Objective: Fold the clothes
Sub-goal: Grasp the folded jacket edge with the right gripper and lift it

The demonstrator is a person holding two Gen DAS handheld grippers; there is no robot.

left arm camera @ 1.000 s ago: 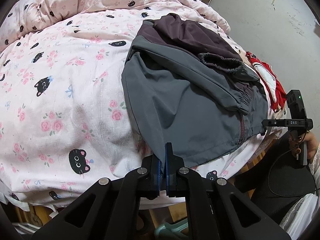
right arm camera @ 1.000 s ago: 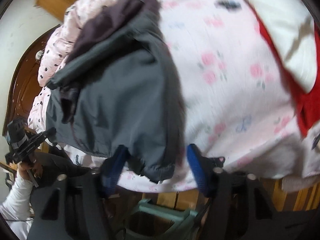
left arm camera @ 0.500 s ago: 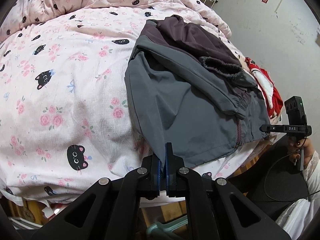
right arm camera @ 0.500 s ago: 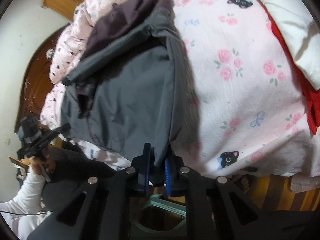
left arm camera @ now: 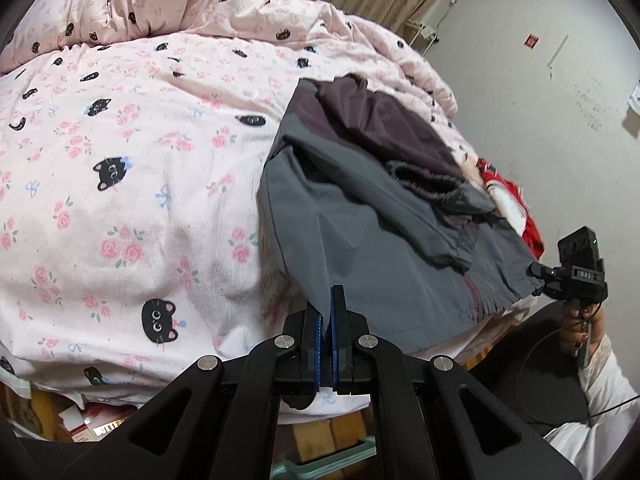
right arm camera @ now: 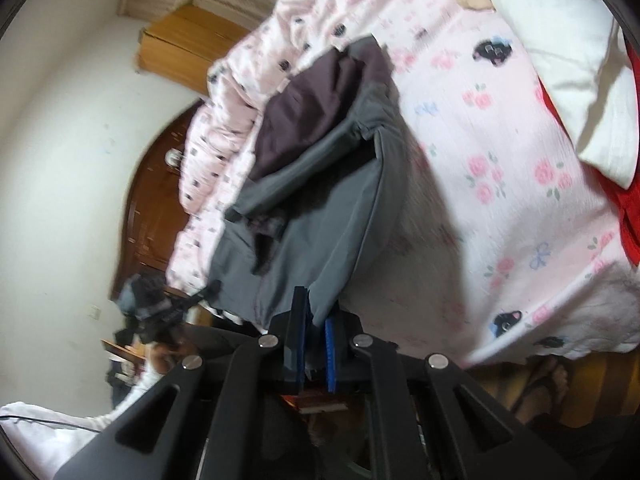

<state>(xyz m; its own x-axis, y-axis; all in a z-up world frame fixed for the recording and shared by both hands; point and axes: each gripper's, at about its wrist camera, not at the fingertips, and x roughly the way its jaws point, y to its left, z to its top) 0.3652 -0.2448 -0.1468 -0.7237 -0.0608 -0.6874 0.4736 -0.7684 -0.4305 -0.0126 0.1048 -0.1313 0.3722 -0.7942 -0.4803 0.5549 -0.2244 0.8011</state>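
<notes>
A: What did the left hand-held gripper (left arm camera: 329, 312) have?

B: Its jaws were pressed together on the near hem of the grey jacket (left arm camera: 360, 240), at the corner closest to it. The cloth rose out of the blue pads and ran ahead and to the right over the bed.

A: And the right hand-held gripper (right arm camera: 316, 324)?

B: Nearly closed as well, with the jacket's other hem corner (right arm camera: 324, 300) pinched between its pads. From the left camera that gripper (left arm camera: 576, 276) showed far off to the right, at the gathered cuff edge of the hem.

A: Where did the jacket lie?

B: Spread on the pink duvet with cats and roses (left arm camera: 120, 200), directly ahead of both grippers, its hem at the near edge of the bed. A dark purple lining or second panel (left arm camera: 380, 128) was bunched on the far part, and a sleeve with an elastic cuff (left arm camera: 452, 252) lay folded across the grey front.

A: Anything beside it?

B: A red and white garment (left arm camera: 516, 208) just beyond the jacket to the right of the left gripper; in the right camera it (right arm camera: 580, 92) sat ahead and to the right
</notes>
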